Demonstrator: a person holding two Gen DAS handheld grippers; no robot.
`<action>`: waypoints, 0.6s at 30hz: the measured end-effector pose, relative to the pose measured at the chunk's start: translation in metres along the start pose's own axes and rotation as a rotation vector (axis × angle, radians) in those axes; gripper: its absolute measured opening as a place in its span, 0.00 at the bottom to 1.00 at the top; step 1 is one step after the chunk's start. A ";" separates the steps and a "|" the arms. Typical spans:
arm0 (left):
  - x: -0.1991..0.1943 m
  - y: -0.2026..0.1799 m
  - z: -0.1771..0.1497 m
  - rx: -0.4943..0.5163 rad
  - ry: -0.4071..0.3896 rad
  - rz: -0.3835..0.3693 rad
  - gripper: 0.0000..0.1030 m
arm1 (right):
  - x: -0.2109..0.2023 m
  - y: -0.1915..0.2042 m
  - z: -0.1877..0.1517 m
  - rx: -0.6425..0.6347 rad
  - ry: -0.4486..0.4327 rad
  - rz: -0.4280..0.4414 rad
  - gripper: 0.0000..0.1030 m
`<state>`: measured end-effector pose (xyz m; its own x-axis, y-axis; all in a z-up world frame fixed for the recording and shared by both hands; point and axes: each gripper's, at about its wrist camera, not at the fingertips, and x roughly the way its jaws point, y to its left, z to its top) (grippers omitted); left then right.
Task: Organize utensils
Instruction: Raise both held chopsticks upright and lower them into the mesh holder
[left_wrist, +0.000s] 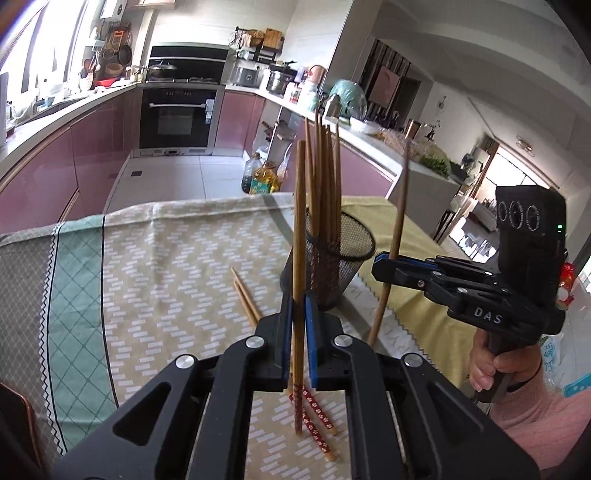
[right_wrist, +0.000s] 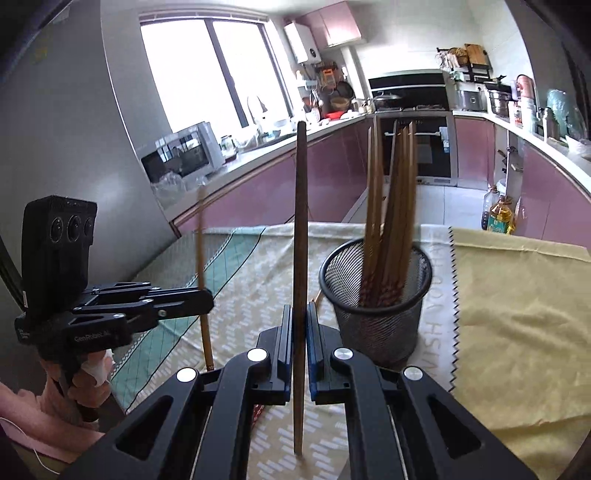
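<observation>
1. On the left, the left gripper (left_wrist: 297, 314) was clenched on one chopstick (left_wrist: 299, 236), which stood almost upright between its blue pads. The lower end of this chopstick, with a red flower pattern, hung above the tablecloth (left_wrist: 166, 258).
2. Two more chopsticks (left_wrist: 245, 295) lay flat on the tablecloth, just behind and under the left gripper; their red patterned ends showed near the camera.
3. In the middle, a black mesh cup (right_wrist: 376, 295) stood on the table. A bundle of chopsticks (right_wrist: 391, 206) stood inside it and leaned a little to the right.
4. To the right, the right gripper (right_wrist: 298, 325) was clenched on another chopstick (right_wrist: 301, 221), also held almost upright, near the cup but apart from it.
5. On the far right, a yellow cloth (right_wrist: 517, 314) covered that side of the table, and a hand (left_wrist: 491, 365) with a pink sleeve held the handle of the right gripper.
</observation>
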<state>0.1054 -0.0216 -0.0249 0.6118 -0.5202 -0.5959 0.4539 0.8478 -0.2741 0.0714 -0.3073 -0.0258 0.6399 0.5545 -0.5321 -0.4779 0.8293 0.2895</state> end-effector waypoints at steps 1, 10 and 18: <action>-0.002 0.000 0.002 0.000 -0.007 -0.002 0.07 | -0.002 -0.001 0.002 0.000 -0.007 -0.002 0.06; -0.013 -0.007 0.018 0.006 -0.053 -0.046 0.07 | -0.015 -0.008 0.020 -0.010 -0.068 -0.019 0.06; -0.014 -0.014 0.038 0.013 -0.093 -0.062 0.07 | -0.027 -0.012 0.037 -0.014 -0.121 -0.034 0.06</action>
<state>0.1148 -0.0301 0.0158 0.6397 -0.5792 -0.5053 0.5006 0.8128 -0.2980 0.0825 -0.3298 0.0143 0.7230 0.5314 -0.4415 -0.4628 0.8470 0.2616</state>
